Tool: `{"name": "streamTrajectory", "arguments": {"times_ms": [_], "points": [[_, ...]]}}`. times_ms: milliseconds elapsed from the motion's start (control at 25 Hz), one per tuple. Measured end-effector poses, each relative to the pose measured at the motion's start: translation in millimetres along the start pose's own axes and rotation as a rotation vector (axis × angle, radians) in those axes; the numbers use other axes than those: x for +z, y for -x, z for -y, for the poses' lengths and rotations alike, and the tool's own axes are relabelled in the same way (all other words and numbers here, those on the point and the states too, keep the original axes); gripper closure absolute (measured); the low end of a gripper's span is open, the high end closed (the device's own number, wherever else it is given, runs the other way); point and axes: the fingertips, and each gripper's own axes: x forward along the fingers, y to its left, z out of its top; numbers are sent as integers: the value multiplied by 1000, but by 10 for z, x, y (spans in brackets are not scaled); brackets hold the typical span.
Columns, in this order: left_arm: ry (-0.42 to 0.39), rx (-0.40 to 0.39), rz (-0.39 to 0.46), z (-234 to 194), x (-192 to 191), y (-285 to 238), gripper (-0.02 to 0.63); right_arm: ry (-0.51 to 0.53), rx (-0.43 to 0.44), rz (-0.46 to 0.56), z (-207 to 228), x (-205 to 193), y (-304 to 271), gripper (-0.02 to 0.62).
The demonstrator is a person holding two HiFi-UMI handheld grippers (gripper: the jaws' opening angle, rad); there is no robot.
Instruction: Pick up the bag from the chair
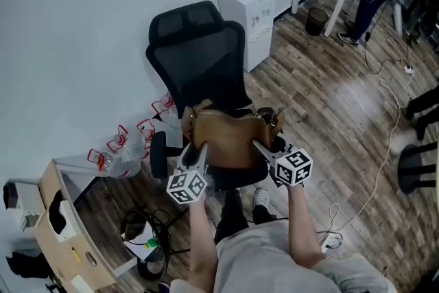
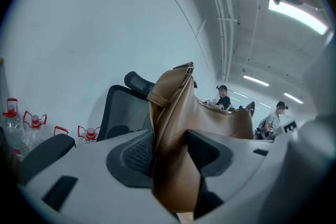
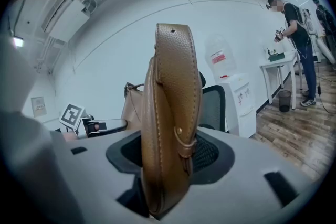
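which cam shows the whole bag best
The head view: the whole brown bag shows over the seat of the black chair, with the left gripper and right gripper at its ends. The left gripper view shows only one end, pinched between its jaws. The right gripper view shows the other end edge-on, clamped likewise.

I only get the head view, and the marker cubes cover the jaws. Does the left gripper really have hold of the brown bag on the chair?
Observer: Yes. In the left gripper view, the left gripper is shut on a fold of the brown bag, with leather pinched between its jaws.
Operator: And the right one, is it gripping anything?
Observer: The right gripper view shows the right gripper shut on the bag's narrow end. A strap tab with a small rivet sits just above its jaws.
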Motion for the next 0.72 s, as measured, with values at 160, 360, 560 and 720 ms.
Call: {"name": "streamTrajectory", "arguments": {"times_ms": [160,360,560,720], "points": [[5,23,22,176,91,167,408,7,21,10,-48,133,153,380],[24,42,72,333,215,424,414,-24,69,55,-135,293,287,380],[10,40,108,426,327,597,419,8,112,71,-246,440,373,380],[4,11,128,539,337,662,423,39,110,103,-269,548,502,382]]}}
